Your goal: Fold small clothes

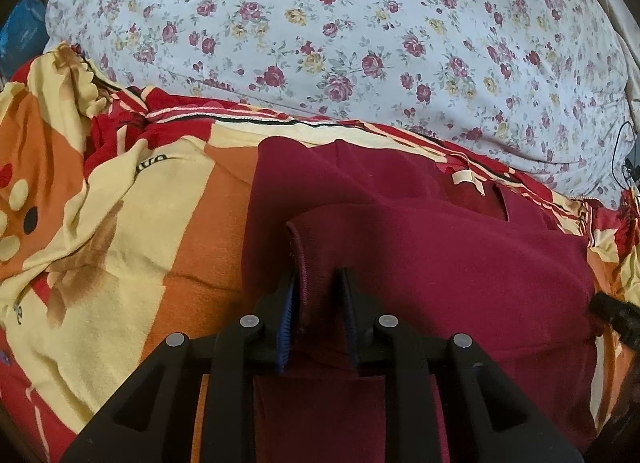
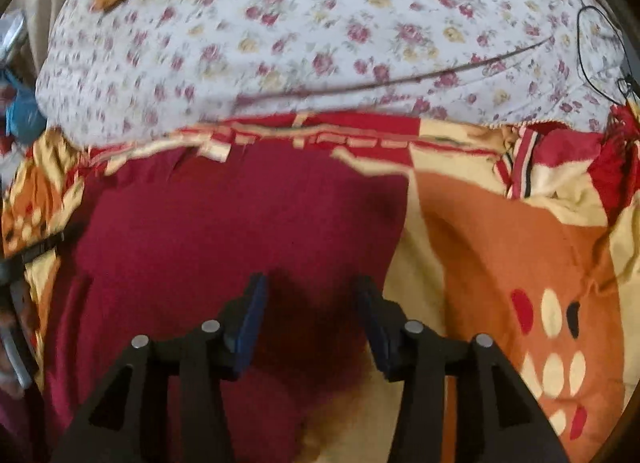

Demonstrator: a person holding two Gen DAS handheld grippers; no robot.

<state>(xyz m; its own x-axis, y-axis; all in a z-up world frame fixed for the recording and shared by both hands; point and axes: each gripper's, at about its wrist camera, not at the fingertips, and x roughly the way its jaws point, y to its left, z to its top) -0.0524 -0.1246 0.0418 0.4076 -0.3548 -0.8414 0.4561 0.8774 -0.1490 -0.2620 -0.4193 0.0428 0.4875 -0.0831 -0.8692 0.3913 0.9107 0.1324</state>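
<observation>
A maroon garment (image 1: 420, 247) lies spread on a red, orange and cream patterned blanket (image 1: 120, 223), with a floral sheet (image 1: 320, 31) beyond it on the far side. My left gripper (image 1: 318, 283) is clenched on a stitched hem of the garment, a small flap of cloth standing up between its blue pads (image 1: 286, 327). In the right wrist view, my right gripper (image 2: 312, 295) hovers over the near right part of the garment (image 2: 240, 223) with its jaws apart, holding nothing; that view is blurred, so I cannot tell whether its tips touch the cloth. A pale label (image 1: 468, 179) shows near the garment's far edge. I judge I am part-way through a fold. To do it well, I should pinch the matching edge with the right, lift both evenly, carry the cloth across without dragging the blanket, and lay edges flush.
</observation>
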